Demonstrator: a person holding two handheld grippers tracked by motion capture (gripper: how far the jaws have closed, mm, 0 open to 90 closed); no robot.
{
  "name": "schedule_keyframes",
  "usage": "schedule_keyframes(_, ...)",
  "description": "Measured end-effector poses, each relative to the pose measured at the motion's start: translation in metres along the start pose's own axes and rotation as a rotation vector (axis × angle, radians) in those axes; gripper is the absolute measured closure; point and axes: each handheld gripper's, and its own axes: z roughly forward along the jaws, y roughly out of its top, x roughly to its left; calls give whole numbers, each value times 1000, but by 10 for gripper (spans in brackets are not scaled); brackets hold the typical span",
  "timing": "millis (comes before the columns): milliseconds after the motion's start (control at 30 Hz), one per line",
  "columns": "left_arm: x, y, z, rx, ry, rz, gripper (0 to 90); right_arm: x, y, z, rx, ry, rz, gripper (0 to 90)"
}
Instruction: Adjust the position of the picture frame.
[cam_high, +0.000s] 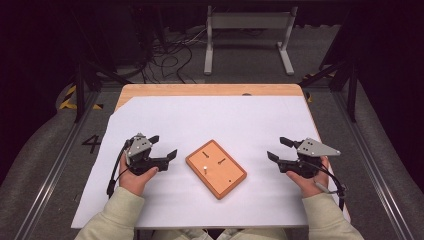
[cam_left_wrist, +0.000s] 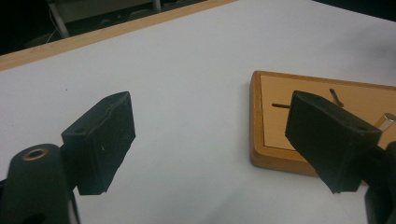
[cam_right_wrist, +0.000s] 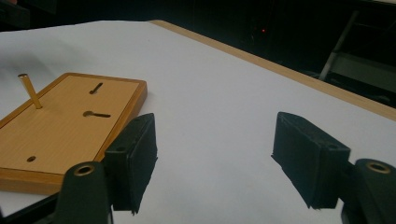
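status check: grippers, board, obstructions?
Left gripper open, empty. Right gripper open, empty. Wooden board flat between them, untouched, one peg standing. Nothing between grippers and board.

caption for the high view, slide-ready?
Both hand-held grippers, left and right, open and flanking a wooden board.

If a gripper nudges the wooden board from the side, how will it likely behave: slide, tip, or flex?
The wooden board lies flat and low on the white sheet, so it would probably slide, not tip. It looks like solid wood, likely stiff. The thin upright peg standing in it seems the part likeliest to bend or catch.
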Motion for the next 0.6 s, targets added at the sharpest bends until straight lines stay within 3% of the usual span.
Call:
schedule_keyframes(67, -2, 1, 3, 0, -3, -1, 227, 1, 0, -2, 0, -1, 1, 319)
schedule_keyframes(133, -3, 2, 5, 4, -4, 6, 332, 2, 0, -3, 0, 2, 2, 338)
schedule_keyframes(367, 2, 5, 10, 16, -37, -9, 892, 11, 3, -9, 22, 57, 5, 531)
schedule_keyframes(600, -1, 9, 14, 30, -46, 14, 899, 26, 9, -8, 37, 111, 4, 650)
